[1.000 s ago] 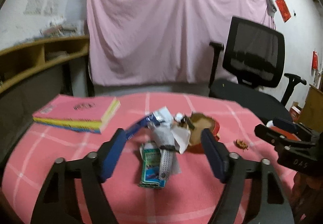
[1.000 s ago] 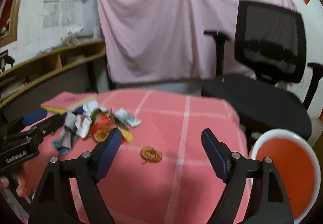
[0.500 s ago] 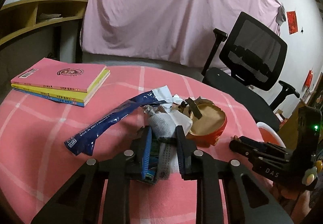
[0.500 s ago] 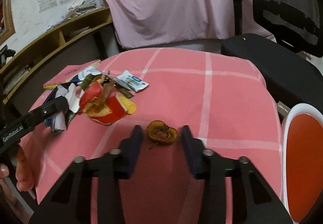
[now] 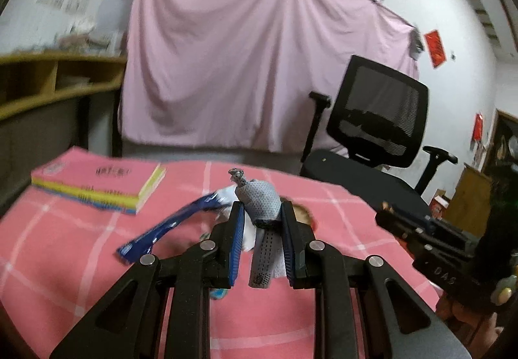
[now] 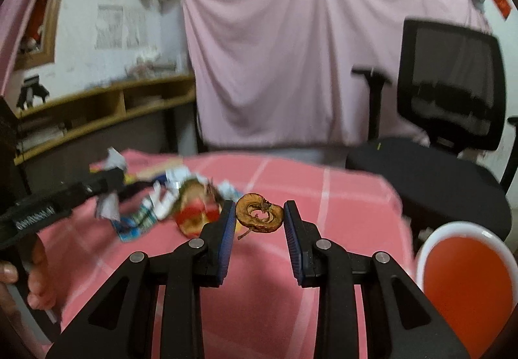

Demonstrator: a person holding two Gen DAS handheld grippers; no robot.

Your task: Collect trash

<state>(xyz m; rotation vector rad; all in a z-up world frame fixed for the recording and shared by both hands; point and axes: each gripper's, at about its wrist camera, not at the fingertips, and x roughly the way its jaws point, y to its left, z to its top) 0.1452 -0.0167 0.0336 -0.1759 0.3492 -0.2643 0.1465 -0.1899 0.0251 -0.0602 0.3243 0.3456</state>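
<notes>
Here a pink checked tablecloth (image 6: 340, 197) covers the table, with a pink sheet (image 5: 259, 67) hung behind and an office chair (image 6: 446, 119) at the far edge. The left gripper (image 5: 260, 216) pinches a grey wrapper (image 5: 262, 200); the right gripper (image 6: 259, 216) pinches a dried fruit ring (image 6: 259, 213), lifted clear. A red bin (image 6: 466, 278) stands beside the table's right edge.

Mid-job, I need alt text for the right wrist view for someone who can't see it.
The right hand-held gripper is shut on a dried brown fruit ring, held above the pink checked tablecloth. Wrappers lie left; a red-lined bin stands right.
</notes>
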